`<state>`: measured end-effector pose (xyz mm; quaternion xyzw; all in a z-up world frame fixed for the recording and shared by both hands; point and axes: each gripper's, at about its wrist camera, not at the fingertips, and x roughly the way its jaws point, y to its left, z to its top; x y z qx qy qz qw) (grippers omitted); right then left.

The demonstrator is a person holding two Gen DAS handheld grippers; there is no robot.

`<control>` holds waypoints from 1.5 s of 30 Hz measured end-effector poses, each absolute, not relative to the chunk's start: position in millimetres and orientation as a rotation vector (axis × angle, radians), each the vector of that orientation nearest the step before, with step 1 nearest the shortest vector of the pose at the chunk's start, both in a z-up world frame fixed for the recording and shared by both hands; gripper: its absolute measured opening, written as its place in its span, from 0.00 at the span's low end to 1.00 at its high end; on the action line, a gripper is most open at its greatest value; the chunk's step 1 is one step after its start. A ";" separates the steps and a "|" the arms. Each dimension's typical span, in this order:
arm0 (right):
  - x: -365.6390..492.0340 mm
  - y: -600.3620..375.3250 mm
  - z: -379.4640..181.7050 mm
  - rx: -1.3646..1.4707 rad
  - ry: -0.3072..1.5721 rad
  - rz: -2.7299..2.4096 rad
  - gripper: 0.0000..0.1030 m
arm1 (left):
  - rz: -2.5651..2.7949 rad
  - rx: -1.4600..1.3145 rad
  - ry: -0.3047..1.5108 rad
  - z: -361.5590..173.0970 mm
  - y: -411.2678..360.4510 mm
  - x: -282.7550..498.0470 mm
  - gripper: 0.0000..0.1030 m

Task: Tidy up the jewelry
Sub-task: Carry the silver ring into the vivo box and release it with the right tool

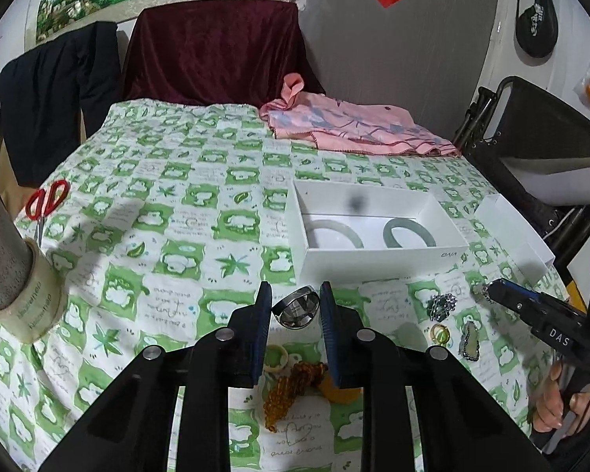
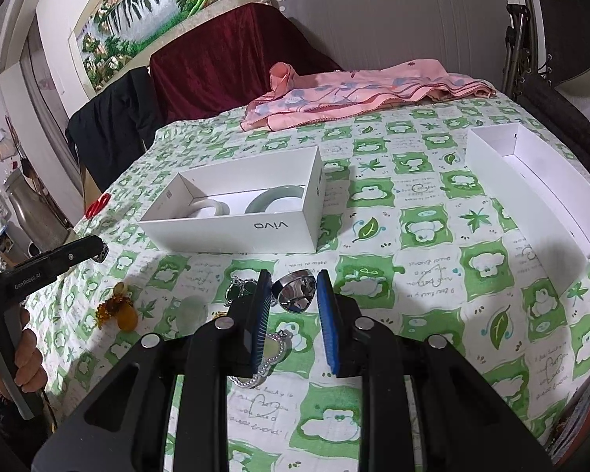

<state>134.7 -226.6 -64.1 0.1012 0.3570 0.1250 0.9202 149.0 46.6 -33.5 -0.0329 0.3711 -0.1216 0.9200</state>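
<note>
Two grippers were each clamped, jaws nearly closed, on a wide silver band: the left gripper (image 1: 295, 287) pinched one silver band (image 1: 295, 308) above the amber beads (image 1: 291, 385), and the right gripper (image 2: 294, 275) pinched a second silver band (image 2: 295, 291) over the loose pendants (image 2: 271, 348). I judged this the carrying step, so next each band needed moving over the white box (image 1: 373, 263) just ahead and releasing beside the two jade bangles (image 1: 409, 232) inside. Beyond lay the green checked tablecloth (image 1: 177, 216), a pink cloth (image 1: 354, 126) and a maroon drape (image 1: 216, 47).

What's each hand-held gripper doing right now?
Left hand-held gripper: closed on a silver ring.
Right hand-held gripper: closed on a second silver ring.
</note>
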 end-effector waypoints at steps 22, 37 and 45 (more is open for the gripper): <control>224.5 -208.6 -35.6 0.239 0.740 0.340 0.22 | -0.301 -0.047 0.776 -26.3 1.8 233.3 0.24; 239.3 -215.3 -48.1 0.271 0.728 0.337 0.40 | -0.332 -0.139 0.762 -35.6 17.1 244.2 0.46; 237.1 -226.6 -53.4 0.297 0.726 0.305 0.40 | -0.266 -0.178 0.767 -41.7 37.1 243.6 0.52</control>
